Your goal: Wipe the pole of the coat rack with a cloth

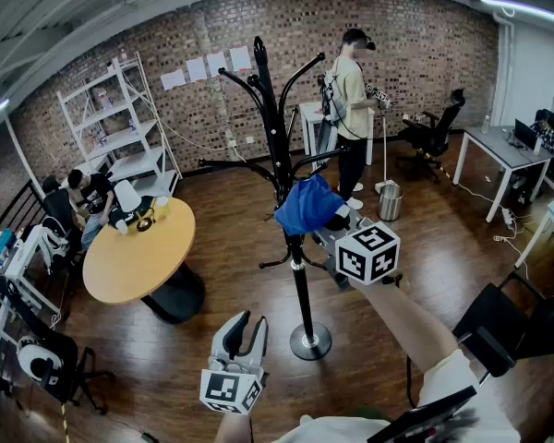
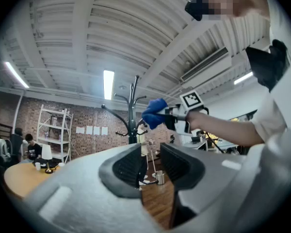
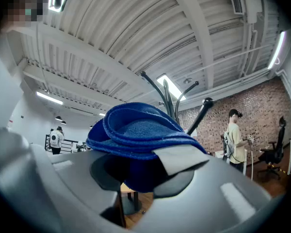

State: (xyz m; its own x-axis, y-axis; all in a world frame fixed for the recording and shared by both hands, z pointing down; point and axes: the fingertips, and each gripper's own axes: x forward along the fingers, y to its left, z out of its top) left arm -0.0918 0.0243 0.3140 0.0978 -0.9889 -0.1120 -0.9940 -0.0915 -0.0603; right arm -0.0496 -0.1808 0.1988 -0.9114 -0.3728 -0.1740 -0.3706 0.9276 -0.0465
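readable text: none | wall sheets (image 1: pixel 196 69): too small | marker cubes (image 1: pixel 367 252): patterns only

Soft blue terry cloth (image 1: pixel 309 206), glossy black metal pole (image 1: pixel 301 293), polished wood floor (image 1: pixel 231 284)

Black coat rack pole (image 1: pixel 301 293) upright on round base (image 1: pixel 310 342), curved hooks (image 1: pixel 258 72) on top. Blue cloth (image 1: pixel 309 206) folded, bunched at pole mid-height, probably touching it.
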